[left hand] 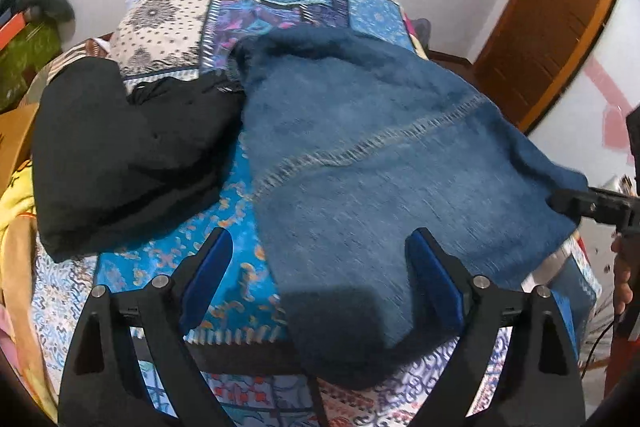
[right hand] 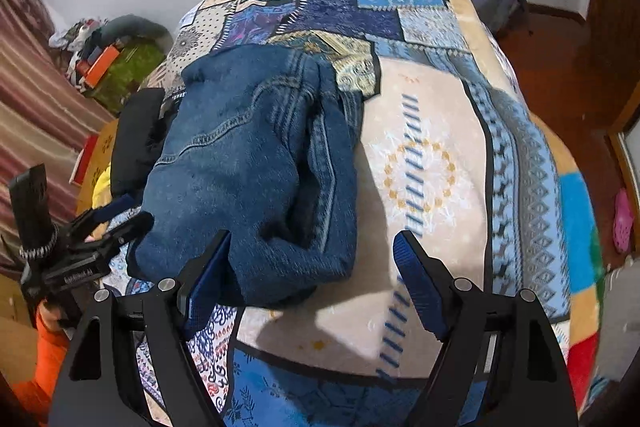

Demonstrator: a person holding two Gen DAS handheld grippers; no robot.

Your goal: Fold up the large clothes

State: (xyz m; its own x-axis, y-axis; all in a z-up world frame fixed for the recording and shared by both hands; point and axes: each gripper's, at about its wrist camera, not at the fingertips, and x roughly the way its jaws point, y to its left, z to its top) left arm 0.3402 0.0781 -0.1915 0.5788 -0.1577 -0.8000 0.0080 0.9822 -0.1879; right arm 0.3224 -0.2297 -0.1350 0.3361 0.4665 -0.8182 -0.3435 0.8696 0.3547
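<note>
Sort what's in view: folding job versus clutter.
Job: blue jeans, folded on the patchwork blanket; black garment beside them; open left gripper; open right gripper.
Clutter: pink shoe, orange box, wooden door.

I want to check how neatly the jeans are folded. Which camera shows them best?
The right wrist view: the jeans appear whole, folded on the blanket, with seams and layered edges visible. The left wrist view shows the jeans closer but blurred, with their right edge cut off by the right gripper.
</note>
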